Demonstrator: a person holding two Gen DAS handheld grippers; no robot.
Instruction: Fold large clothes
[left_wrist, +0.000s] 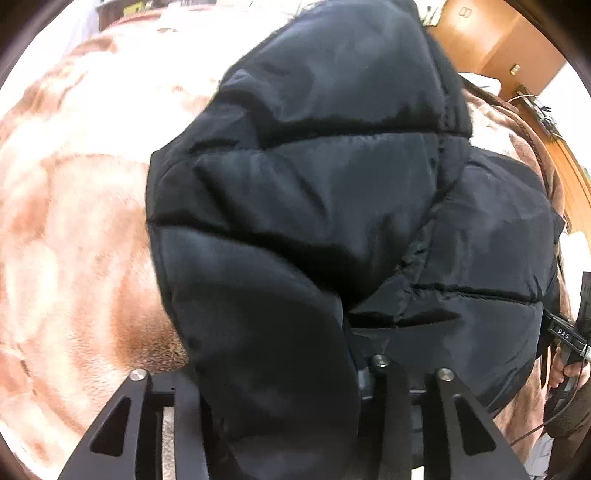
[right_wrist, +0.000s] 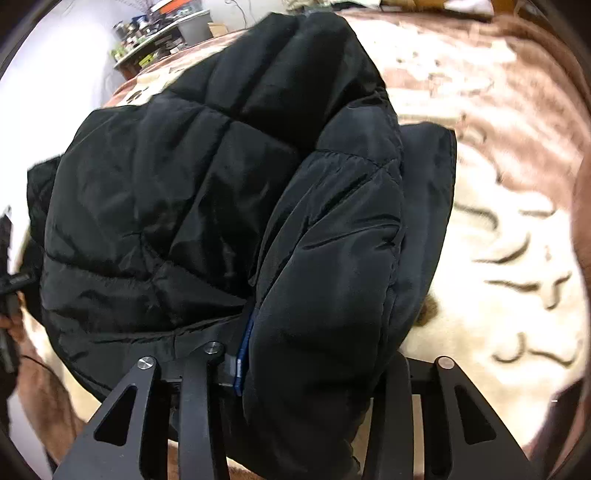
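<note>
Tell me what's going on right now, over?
Left gripper and right gripper both shut on black puffer jacket. Jacket bunched over brown-and-cream blanket. Nothing in the way.

Black quilted puffer jacket (left_wrist: 314, 206) (right_wrist: 207, 206): smooth synthetic shell, faint sheen, stitched channels. Brown-and-cream plush blanket (left_wrist: 74, 229) (right_wrist: 509, 206): soft, fuzzy pile, matt. Left gripper (left_wrist: 284, 417), right gripper (right_wrist: 299, 410): matt black metal arms, shiny silver pivot bolts. Orange-brown wooden furniture (left_wrist: 495, 40): polished, glossy.
</note>
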